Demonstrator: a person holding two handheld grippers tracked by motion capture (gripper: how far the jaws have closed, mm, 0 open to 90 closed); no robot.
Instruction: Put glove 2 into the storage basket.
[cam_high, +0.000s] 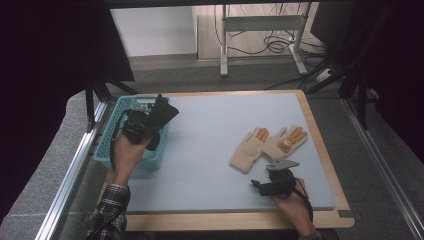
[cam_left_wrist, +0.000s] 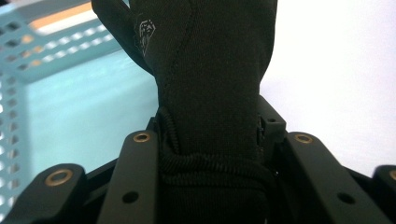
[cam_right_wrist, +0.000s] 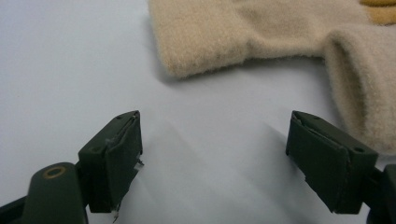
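My left gripper (cam_high: 145, 125) is shut on a black glove (cam_high: 162, 114), held up over the teal basket (cam_high: 112, 131) at the table's left. In the left gripper view the black glove (cam_left_wrist: 210, 70) rises from between the jaws, its cuff pinched at the bottom. Two beige gloves with orange fingertips (cam_high: 267, 145) lie side by side on the mat's right half. My right gripper (cam_high: 265, 184) stands open just in front of them near the table's front edge. In the right gripper view the beige gloves' cuffs (cam_right_wrist: 261, 42) lie just beyond the open gripper (cam_right_wrist: 215, 154).
The blue-grey mat (cam_high: 210, 150) covers a wooden table with a bare rim (cam_high: 325, 150). The teal basket's mesh wall (cam_left_wrist: 28, 60) shows behind the black glove. Metal rails run along both table sides, and a desk frame with cables (cam_high: 265, 35) stands far behind.
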